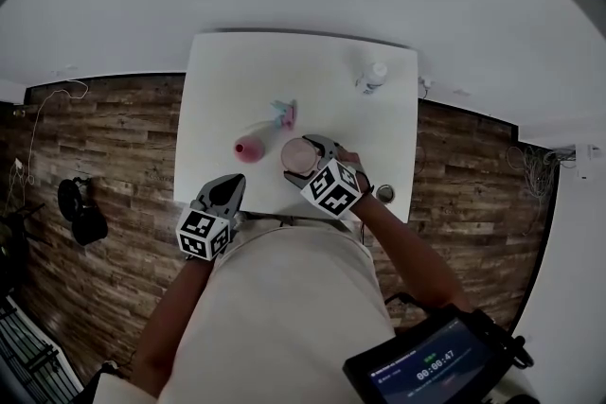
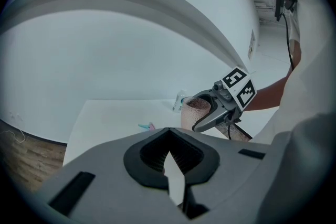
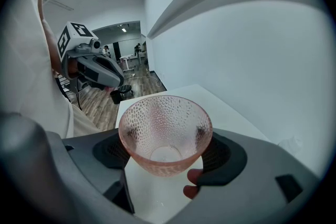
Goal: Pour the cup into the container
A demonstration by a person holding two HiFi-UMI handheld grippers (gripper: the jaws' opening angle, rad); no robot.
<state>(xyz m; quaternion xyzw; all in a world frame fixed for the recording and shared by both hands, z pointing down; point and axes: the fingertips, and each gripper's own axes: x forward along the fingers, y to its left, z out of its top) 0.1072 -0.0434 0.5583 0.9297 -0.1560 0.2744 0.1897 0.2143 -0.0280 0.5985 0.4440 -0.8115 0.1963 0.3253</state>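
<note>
Pink dimpled glass cup (image 3: 165,136) is held by the right gripper (image 3: 168,156), with the jaws clamped on opposite sides of its wall and its mouth up. No liquid can be made out inside, though a clear fill cannot be ruled out. The cup is placed over the near half of the white rectangular table (image 1: 218,90), about midway between the left and right edges. Whether its base rests on the table or hangs just above it cannot be told.

Just to its left a small round pink vessel (image 1: 248,149) is seen, judged to be the container, close by but not touching. Beyond that lies a small teal-and-pink object (image 1: 283,114), and a small clear bottle (image 1: 375,75) stands by the far right corner.

The left gripper (image 2: 169,160) hangs at the near edge with its jaws drawn together on nothing, only a sliver of table showing between the pads.

The step in hand is judged to be the carry-over before the pour. The cup's lip is best brought right above the vessel's mouth before any tilt is begun, and the tilt is best made slowly to the left. A firm squeeze is advised, since tapered glass may slip. The vessel looks light, so it could well be steadied by the idle left gripper.
</note>
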